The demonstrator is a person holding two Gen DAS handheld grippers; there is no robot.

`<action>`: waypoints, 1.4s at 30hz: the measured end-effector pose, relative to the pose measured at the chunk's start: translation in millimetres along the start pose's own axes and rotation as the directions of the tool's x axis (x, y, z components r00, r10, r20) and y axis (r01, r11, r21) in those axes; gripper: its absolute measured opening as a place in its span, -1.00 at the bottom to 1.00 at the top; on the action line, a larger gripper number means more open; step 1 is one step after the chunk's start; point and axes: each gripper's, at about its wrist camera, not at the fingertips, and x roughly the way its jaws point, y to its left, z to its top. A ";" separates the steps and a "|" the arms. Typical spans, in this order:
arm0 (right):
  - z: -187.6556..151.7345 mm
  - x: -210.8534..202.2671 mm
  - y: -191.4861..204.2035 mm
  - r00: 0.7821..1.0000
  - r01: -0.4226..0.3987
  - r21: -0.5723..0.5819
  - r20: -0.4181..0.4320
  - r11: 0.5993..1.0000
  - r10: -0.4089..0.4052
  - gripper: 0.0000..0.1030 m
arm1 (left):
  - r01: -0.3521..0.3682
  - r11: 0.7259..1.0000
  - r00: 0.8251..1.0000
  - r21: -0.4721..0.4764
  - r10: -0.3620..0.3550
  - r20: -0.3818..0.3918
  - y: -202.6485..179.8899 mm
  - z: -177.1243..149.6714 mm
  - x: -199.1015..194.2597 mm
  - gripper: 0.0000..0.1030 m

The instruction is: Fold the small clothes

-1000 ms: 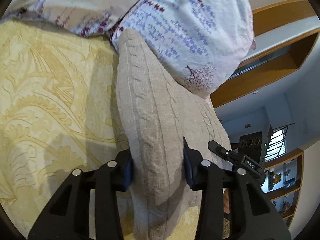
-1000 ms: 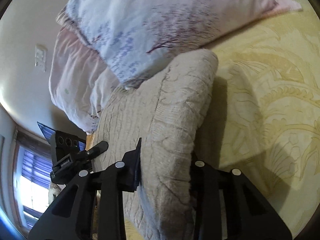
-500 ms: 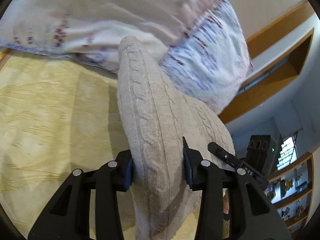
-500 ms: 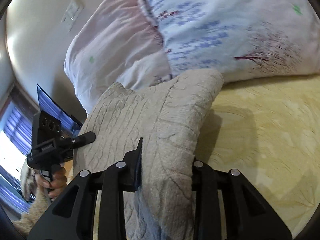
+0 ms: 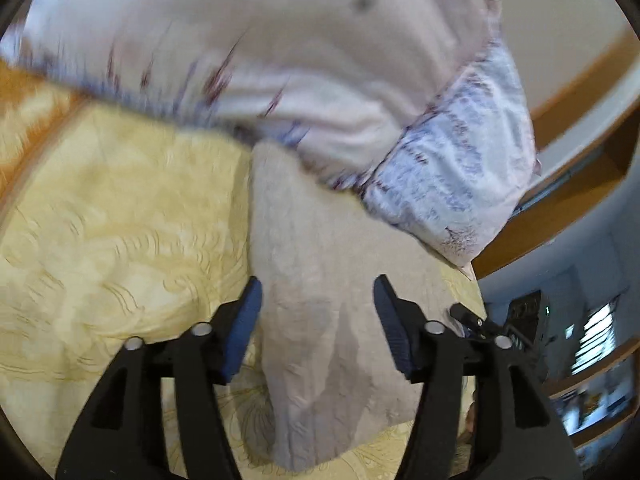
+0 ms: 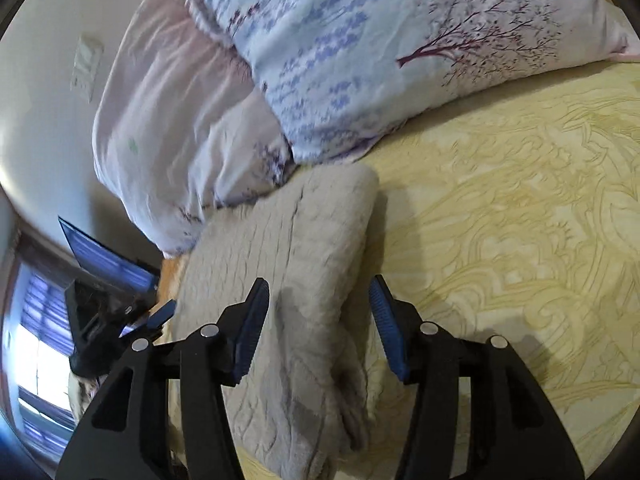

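A beige cable-knit garment lies folded on the yellow patterned bedspread, its far edge against the pillows. My left gripper is open, its jaws on either side of the garment's left edge without pinching it. In the right wrist view the same garment lies flat, and my right gripper is open with its jaws straddling the garment's right edge. The other gripper shows at the edge of each view.
Two floral pillows lean at the head of the bed, just beyond the garment. The bedspread stretches to the right. Wooden shelving and a window are at the side of the room.
Both grippers have opened and let go of the garment. The garment, held up off the bed before, now lies flat on the bedspread near the pillows.
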 end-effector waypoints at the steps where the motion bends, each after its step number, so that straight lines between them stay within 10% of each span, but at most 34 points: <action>1: 0.8 0.7 0.3 1.000 -0.001 0.003 -0.001 1.000 0.001 0.05 | -0.011 0.999 1.000 0.034 0.010 0.013 -7.4 -0.8 -2.8 0.25; 3: -0.4 5.3 4.6 1.000 0.001 -0.016 -0.004 1.000 -0.001 -0.05 | -0.040 0.989 0.999 0.140 0.036 0.027 -31.9 -9.2 -3.8 0.31; 6: -2.8 5.9 14.6 0.999 0.023 -0.071 0.039 0.997 -0.020 -0.79 | -0.083 0.962 0.997 0.260 0.080 0.024 -61.2 -21.2 6.0 0.39; 9: -1.2 -3.4 24.4 0.988 0.094 -0.126 0.130 0.988 -0.077 -0.82 | -0.128 0.931 0.992 0.343 0.124 0.034 -76.3 -34.4 11.5 0.51; 23: -7.6 14.5 23.8 0.945 0.323 -0.190 0.123 0.927 -0.304 -0.58 | -0.359 0.811 0.928 0.461 0.363 0.084 -92.4 -61.9 47.0 0.73; 27: -24.1 -18.2 36.6 0.939 0.323 -0.239 0.198 0.916 -0.280 -0.30 | -0.375 0.822 0.925 0.428 0.364 0.110 -88.0 -64.3 28.3 0.73; 31: -50.0 -28.0 57.2 0.947 0.305 -0.333 0.210 0.892 -0.245 -0.19 | -0.470 0.786 0.882 0.403 0.437 0.177 -77.5 -67.1 12.7 0.73; 42: -81.7 8.7 65.4 0.895 0.444 -0.443 0.179 0.779 -0.409 -0.17 | -0.517 0.760 0.848 0.394 0.517 0.116 -56.4 -78.6 35.3 0.75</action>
